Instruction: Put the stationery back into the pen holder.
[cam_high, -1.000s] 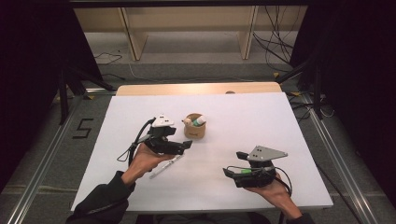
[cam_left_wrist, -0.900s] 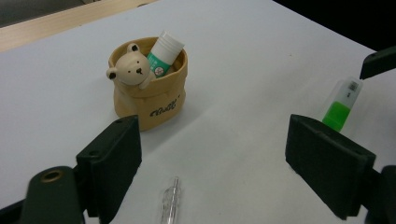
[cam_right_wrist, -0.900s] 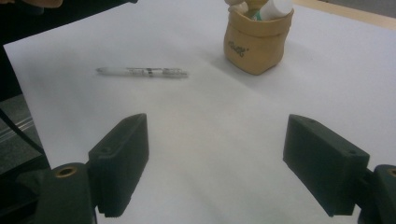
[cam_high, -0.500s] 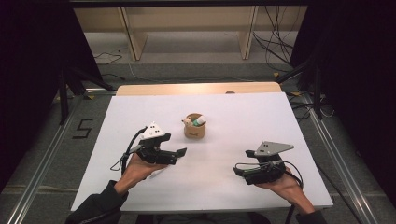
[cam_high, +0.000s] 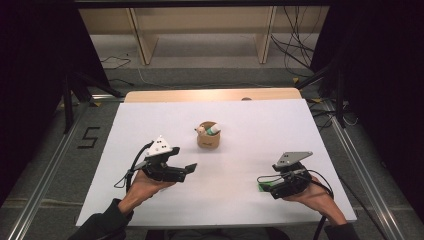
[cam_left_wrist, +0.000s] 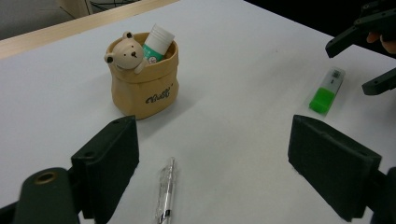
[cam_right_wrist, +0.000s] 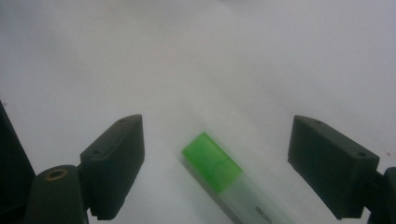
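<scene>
The green-capped stick (cam_right_wrist: 217, 171) lies untouched between the right hand-held gripper's (cam_right_wrist: 215, 172) just-widened jaws.

Black tongs (cam_high: 191, 168) with grey three-cornered plates, trailing black cables; dark sleeves (cam_high: 102, 225).

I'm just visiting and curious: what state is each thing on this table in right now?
Left gripper: open, over the pen.
Right gripper: jaws just opened wider, around the marker.
Pen: lying flat.
Green-capped marker: lying flat, capped.
Bear pouch: upright, holding a tube.
</scene>
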